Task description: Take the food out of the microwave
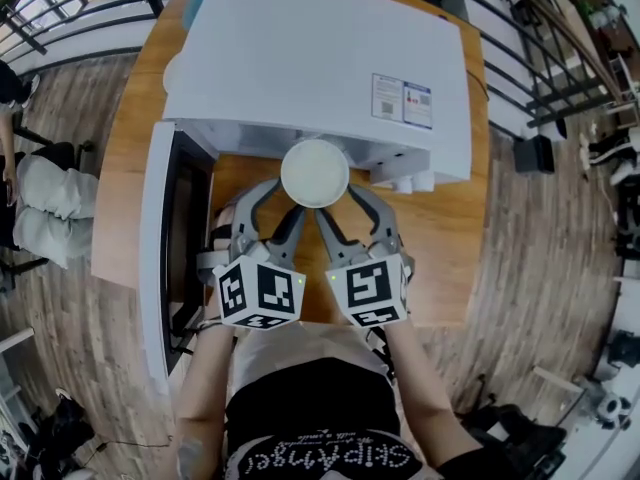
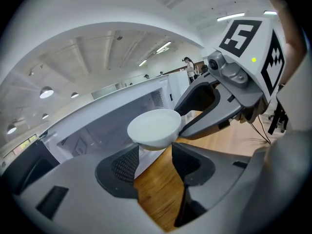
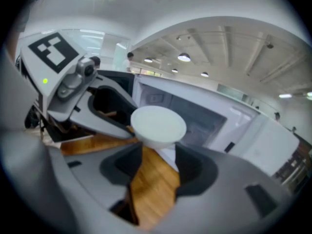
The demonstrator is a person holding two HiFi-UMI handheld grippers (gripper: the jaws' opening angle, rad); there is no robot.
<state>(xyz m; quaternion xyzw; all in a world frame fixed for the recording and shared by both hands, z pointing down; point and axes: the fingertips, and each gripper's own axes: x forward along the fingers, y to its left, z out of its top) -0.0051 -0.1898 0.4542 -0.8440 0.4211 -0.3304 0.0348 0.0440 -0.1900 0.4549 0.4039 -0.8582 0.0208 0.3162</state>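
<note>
Head view: L claw (image 1: 283,200), R claw (image 1: 340,203) hold 1 bowl (image 1: 315,172); 1 microwave (image 1: 320,58).

White bowl (image 1: 315,172), white microwave (image 1: 320,58), orange-brown wood-grain table (image 1: 450,248); the grey left gripper (image 1: 289,196) and right gripper (image 1: 337,200) bear black-and-white square markers (image 1: 258,290).

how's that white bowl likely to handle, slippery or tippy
The white bowl looks rigid and smooth, so it is probably slippery and breakable if dropped. Its sides taper to a narrow base, where the left hand-held gripper and right hand-held gripper clamp it, so it may tip if either slackens. Its weight can't be judged.
</note>
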